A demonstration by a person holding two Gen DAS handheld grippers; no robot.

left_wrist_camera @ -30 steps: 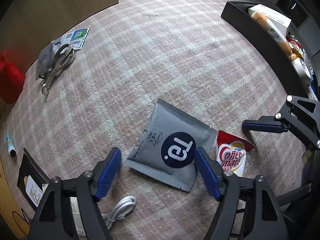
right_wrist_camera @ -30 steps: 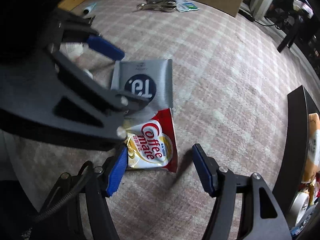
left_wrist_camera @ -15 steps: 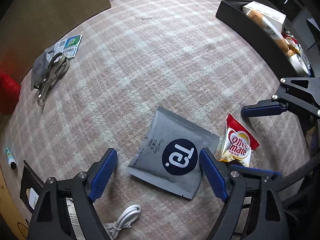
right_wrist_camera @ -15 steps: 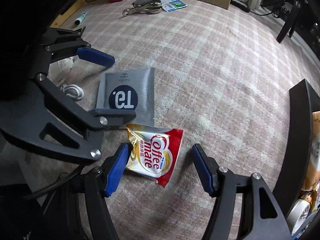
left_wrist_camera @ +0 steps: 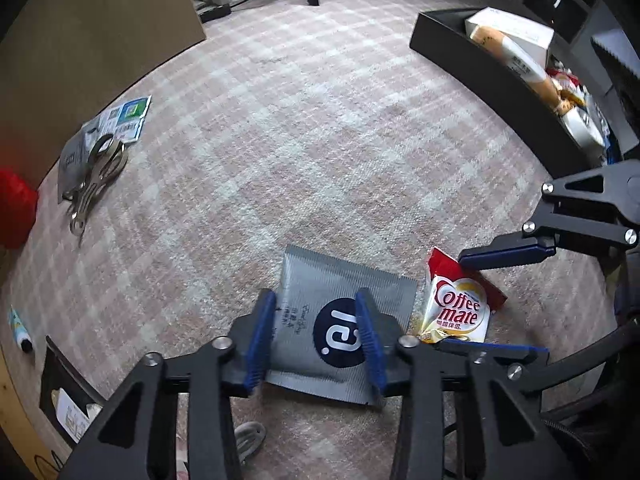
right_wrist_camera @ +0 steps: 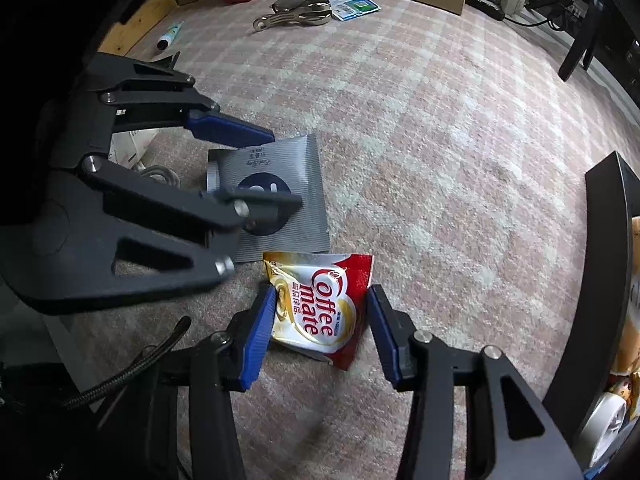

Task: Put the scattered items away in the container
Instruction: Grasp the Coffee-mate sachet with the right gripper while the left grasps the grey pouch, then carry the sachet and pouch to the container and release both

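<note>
A flat grey sachet (left_wrist_camera: pixel 316 300) with a dark round logo lies on the carpet. My left gripper (left_wrist_camera: pixel 316 332) straddles its near half, jaws half closed, pads close to it but apart. A red and white Coffee mate packet (right_wrist_camera: pixel 320 308) lies just right of the sachet. My right gripper (right_wrist_camera: pixel 320 332) straddles it, jaws narrowed and near its edges, packet still resting on the carpet. The packet also shows in the left wrist view (left_wrist_camera: pixel 460 308). The black container (left_wrist_camera: pixel 492 76) with several items inside stands at the far right.
Metal scissors (left_wrist_camera: pixel 96 180) lie on leaflets (left_wrist_camera: pixel 128 118) at the far left, by a red bag (left_wrist_camera: pixel 14 208). A small tube (left_wrist_camera: pixel 20 328), a white cable (left_wrist_camera: pixel 248 440) and a black box (left_wrist_camera: pixel 64 396) lie near the left edge. A cardboard panel (left_wrist_camera: pixel 92 40) stands behind.
Both grippers have come down and forward over their items. Both pairs of jaws have narrowed from wide open. The Coffee mate packet has shifted slightly.
</note>
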